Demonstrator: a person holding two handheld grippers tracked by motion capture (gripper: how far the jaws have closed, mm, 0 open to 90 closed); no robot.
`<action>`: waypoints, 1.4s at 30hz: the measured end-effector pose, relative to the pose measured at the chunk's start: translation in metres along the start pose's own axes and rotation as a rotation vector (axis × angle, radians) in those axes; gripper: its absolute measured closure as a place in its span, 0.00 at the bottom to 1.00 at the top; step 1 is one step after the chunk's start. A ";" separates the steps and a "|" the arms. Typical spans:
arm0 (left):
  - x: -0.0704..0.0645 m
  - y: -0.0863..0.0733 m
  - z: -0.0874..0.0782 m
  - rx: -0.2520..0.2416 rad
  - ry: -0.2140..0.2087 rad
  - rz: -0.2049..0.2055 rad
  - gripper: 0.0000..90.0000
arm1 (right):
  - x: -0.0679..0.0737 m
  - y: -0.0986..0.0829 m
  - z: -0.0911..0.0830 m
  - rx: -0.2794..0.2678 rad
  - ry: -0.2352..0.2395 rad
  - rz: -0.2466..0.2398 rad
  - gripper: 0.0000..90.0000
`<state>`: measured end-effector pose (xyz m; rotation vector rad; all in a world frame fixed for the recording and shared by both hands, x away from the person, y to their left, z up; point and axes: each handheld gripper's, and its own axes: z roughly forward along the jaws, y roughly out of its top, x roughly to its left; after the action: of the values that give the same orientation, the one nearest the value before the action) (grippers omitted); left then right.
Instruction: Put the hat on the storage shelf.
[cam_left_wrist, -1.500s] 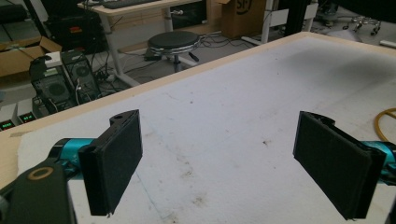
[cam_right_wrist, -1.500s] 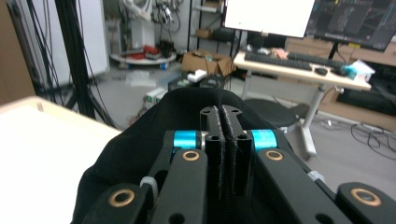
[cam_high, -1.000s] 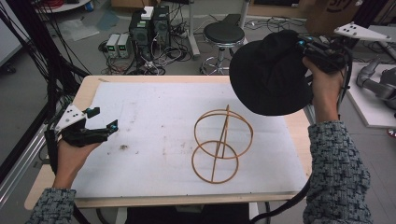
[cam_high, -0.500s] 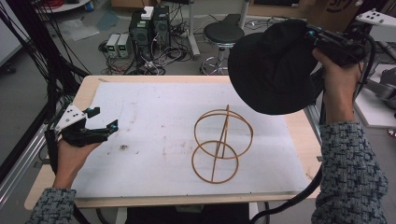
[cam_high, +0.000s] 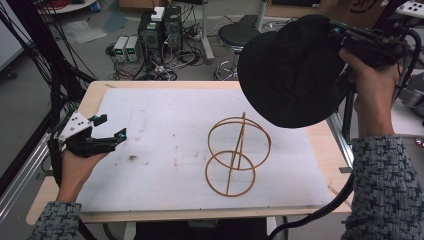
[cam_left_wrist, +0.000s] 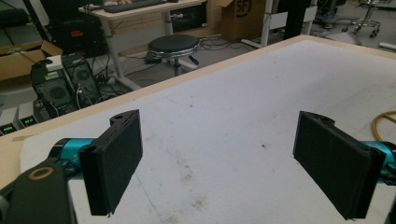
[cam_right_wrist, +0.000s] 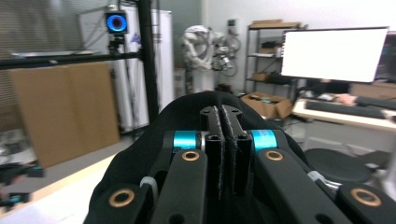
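Black left gripper (cam_high: 111, 127): jaws wide apart, empty, resting low at the table's left edge, unmoved since a second ago
Wooden two-ring wire stand (cam_high: 235, 150): on the white table mat (cam_high: 165, 125), same spot
Black fabric bucket hat (cam_high: 292, 70): hangs in the air above the mat's far right corner, lifted higher than before
Right gripper (cam_right_wrist: 223, 140): jaws clamped tight on hat fabric

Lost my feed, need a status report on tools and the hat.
Right tool shut on black hat, held high over table's far right corner. Left tool open, empty, low at left edge. Wooden ring stand upright below hat, nothing blocking.
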<state>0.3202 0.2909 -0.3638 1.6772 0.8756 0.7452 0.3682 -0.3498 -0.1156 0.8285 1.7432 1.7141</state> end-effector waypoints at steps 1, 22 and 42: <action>0.000 0.000 0.000 0.000 0.000 -0.001 0.18 | 0.001 0.001 0.000 0.000 0.013 -0.001 0.98; -0.001 0.001 0.000 -0.002 -0.002 0.002 0.18 | 0.026 0.001 0.014 0.050 0.284 0.127 0.98; 0.001 0.000 -0.001 -0.001 0.001 0.005 0.18 | 0.055 -0.031 0.036 0.137 0.456 0.169 0.98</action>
<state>0.3194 0.2921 -0.3631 1.6785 0.8722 0.7496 0.3578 -0.2842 -0.1460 0.6944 2.1600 2.0339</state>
